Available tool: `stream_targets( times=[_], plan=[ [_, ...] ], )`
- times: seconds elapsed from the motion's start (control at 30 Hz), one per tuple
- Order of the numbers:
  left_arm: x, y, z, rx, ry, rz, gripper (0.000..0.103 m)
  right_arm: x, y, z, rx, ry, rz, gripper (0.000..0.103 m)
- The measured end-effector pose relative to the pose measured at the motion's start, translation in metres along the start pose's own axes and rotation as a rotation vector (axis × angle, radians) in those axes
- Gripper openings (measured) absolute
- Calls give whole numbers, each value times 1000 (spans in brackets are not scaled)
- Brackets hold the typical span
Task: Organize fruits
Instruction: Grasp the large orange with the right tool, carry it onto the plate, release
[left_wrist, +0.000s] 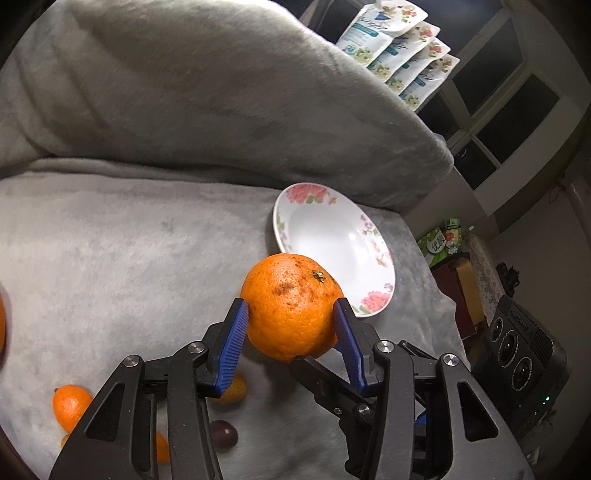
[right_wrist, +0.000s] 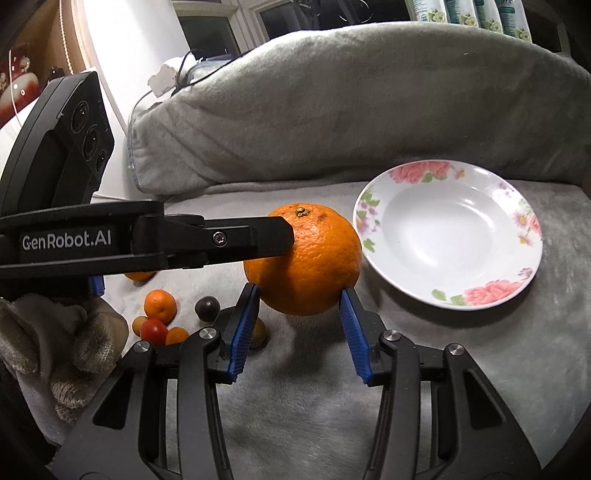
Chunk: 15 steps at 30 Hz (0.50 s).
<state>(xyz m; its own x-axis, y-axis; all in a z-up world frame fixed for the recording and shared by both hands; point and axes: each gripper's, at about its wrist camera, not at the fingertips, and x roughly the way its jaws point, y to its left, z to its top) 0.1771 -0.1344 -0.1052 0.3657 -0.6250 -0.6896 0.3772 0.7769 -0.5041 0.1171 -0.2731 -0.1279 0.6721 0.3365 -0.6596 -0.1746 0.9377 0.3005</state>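
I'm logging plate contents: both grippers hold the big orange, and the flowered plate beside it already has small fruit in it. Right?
Not quite: the flowered plate is empty, as the right wrist view shows. Both the left gripper and right gripper do clamp the big orange.

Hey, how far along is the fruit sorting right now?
Nothing done yet: the flowered plate holds nothing. In hand: the big orange, pinched by both the left tool and the right tool. Remaining: the small fruits on the grey blanket.
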Motion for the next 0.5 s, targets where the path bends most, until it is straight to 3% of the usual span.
stream_targets(
  times=[0.5],
  plan=[
    [19, -32, 7, 48, 22, -29, 46, -23, -33, 4, 58, -32, -36, 48]
  ],
)
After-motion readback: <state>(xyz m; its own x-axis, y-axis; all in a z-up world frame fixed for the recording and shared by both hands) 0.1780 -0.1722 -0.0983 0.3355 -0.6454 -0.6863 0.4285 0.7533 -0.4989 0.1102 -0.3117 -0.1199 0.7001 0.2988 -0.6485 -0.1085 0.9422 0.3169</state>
